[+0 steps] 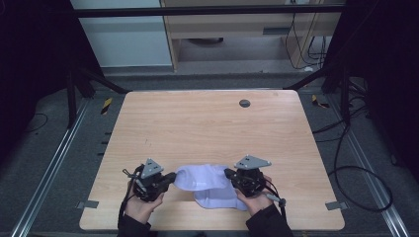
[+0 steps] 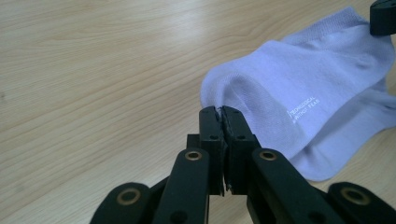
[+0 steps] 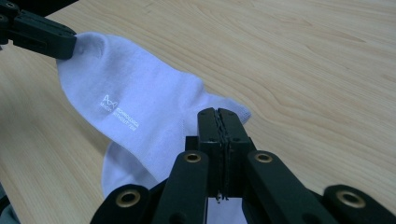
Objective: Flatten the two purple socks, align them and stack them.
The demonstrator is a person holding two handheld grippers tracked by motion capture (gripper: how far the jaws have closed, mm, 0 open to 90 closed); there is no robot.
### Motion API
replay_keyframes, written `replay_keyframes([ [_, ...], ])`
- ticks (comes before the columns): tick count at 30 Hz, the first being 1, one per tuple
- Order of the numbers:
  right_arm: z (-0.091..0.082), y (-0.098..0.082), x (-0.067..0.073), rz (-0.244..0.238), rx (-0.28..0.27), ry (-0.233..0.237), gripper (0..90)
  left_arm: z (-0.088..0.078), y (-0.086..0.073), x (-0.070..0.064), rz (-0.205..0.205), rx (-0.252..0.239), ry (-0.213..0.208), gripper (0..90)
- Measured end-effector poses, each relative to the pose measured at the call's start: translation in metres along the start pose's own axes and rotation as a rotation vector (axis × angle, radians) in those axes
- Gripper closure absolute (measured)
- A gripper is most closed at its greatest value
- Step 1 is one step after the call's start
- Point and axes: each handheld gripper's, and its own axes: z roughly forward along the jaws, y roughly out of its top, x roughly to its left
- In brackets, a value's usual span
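Observation:
A pale lavender sock (image 1: 196, 177) with small white print lies stretched between my two grippers near the table's front edge. My left gripper (image 1: 172, 178) is shut on one end of it; in the left gripper view the jaws (image 2: 219, 112) pinch the sock (image 2: 299, 79) where the fabric puckers. My right gripper (image 1: 228, 174) is shut on the opposite end; the right gripper view has the jaws (image 3: 218, 114) closed on the sock's (image 3: 140, 107) edge. A second sock (image 1: 217, 200) of the same colour lies under the first, partly covered. A hand holds each gripper.
The wooden table (image 1: 197, 128) carries a grey round cap (image 1: 244, 103) near its far edge. Tape tabs mark the front corners (image 1: 88, 204) (image 1: 334, 205). Cables (image 1: 356, 173) trail on the floor to the right.

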Motion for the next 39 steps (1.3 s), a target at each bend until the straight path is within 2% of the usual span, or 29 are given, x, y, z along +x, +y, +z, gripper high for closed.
replay_keyframes([
  [4, -0.016, -0.011, -0.007, 0.010, -0.003, -0.008, 89.5, 0.005, 0.003, -0.011, 0.022, 0.012, -0.022, 87.3],
  [16, -0.039, -0.035, -0.015, 0.021, 0.012, -0.022, 89.5, 0.020, 0.003, -0.032, 0.061, 0.054, -0.067, 87.3],
  [19, -0.042, -0.044, -0.017, 0.036, 0.022, -0.021, 89.5, 0.024, 0.002, -0.037, 0.070, 0.066, -0.077, 87.3],
  [29, -0.043, -0.055, -0.022, 0.044, 0.041, -0.021, 89.4, 0.038, -0.001, -0.043, 0.083, 0.100, -0.086, 87.3],
  [34, -0.036, -0.062, -0.022, 0.041, 0.087, -0.011, 89.4, 0.045, -0.006, -0.043, 0.088, 0.127, -0.086, 87.3],
  [39, -0.034, -0.064, -0.024, 0.047, 0.105, -0.013, 89.2, 0.050, -0.009, -0.043, 0.087, 0.138, -0.091, 87.3],
])
